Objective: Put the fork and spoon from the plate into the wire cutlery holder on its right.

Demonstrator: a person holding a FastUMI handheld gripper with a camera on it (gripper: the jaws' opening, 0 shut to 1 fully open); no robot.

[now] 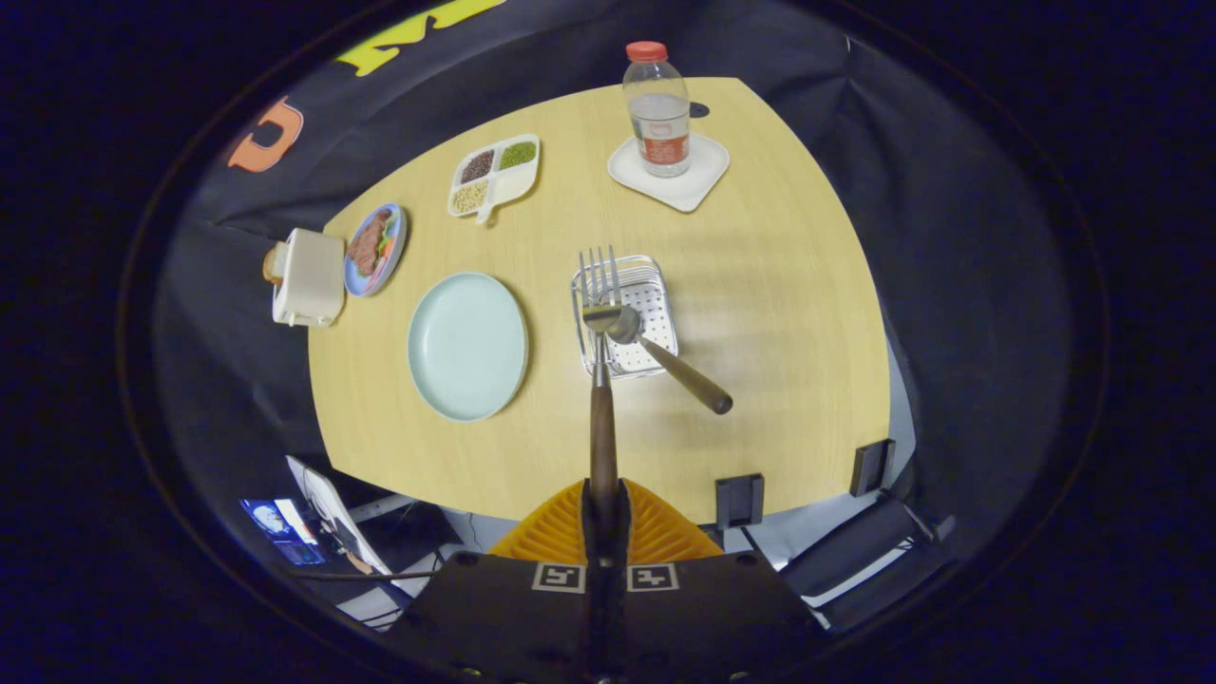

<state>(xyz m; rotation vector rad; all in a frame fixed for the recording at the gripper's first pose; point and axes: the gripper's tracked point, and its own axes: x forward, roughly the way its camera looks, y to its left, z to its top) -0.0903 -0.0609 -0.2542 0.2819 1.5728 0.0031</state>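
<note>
My gripper (604,496) is shut on the dark wooden handle of the fork (601,380), held high above the table. The fork's tines reach out ahead of the fingers and hang over the wire cutlery holder (655,285). The spoon (670,359) stands tilted inside the holder, bowl down and brown handle sticking out toward the front right. The pale green plate (467,345) lies bare just left of the holder.
On the round wooden table (779,313) stand a water bottle (657,109) on a white coaster at the back, a divided dish of beans (494,175), a blue plate of food (376,249) and a white toaster (307,277) at the far left.
</note>
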